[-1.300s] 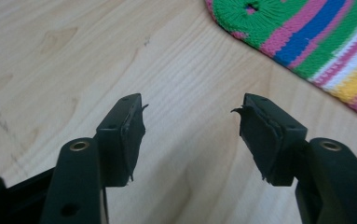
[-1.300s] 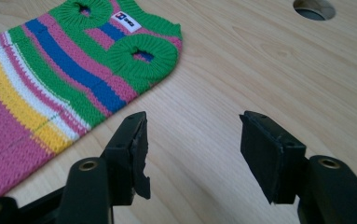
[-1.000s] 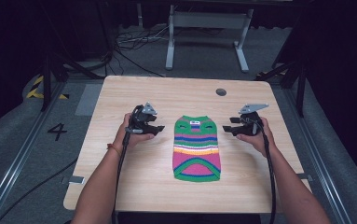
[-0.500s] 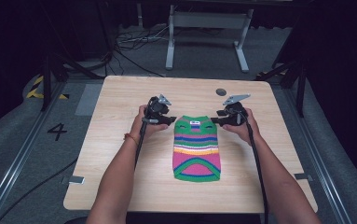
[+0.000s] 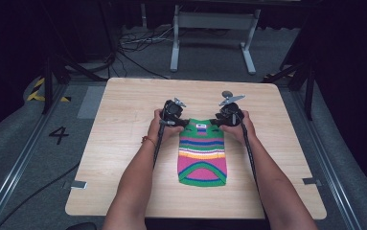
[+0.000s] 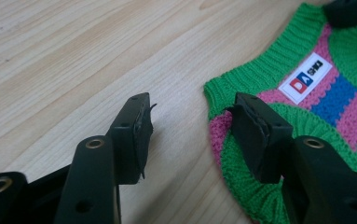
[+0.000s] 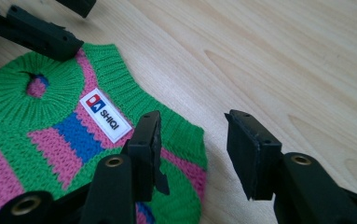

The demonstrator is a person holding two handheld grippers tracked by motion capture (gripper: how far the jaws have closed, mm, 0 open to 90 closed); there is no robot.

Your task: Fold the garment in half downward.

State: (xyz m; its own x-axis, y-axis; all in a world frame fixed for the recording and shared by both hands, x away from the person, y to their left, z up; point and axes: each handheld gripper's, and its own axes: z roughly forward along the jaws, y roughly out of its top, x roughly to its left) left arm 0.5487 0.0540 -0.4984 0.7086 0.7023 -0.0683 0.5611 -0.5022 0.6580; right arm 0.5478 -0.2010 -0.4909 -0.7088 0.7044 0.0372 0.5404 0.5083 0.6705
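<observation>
There is one little knitted sweater point(image 5: 202, 153) on one wooden table point(image 5: 123, 143), and two grippers, one in each hand. The sweater has green, pink and blue stripes and one white label point(image 6: 305, 78) near its neck. It lies flat near the middle of the table, with its neck end pointing away from the person. The left gripper point(image 5: 180, 122) sits at the sweater's top left corner, and its two jaws are apart. In the left gripper view one jaw is over bare wood and the other is over the green edge of the sweater. The right gripper point(image 5: 216, 122) sits at the top right corner, and its jaws are apart too, one over the knit and one over bare wood. A small round dark spot point(image 5: 227, 94) is on the table just behind the right gripper. Nothing lies on top of the sweater. There is lots of bare wood on both sides of it and in front of it, out to the table's edges. Cables point(image 5: 138, 40) and a grey metal frame point(image 5: 212, 28) are on the floor behind the table
</observation>
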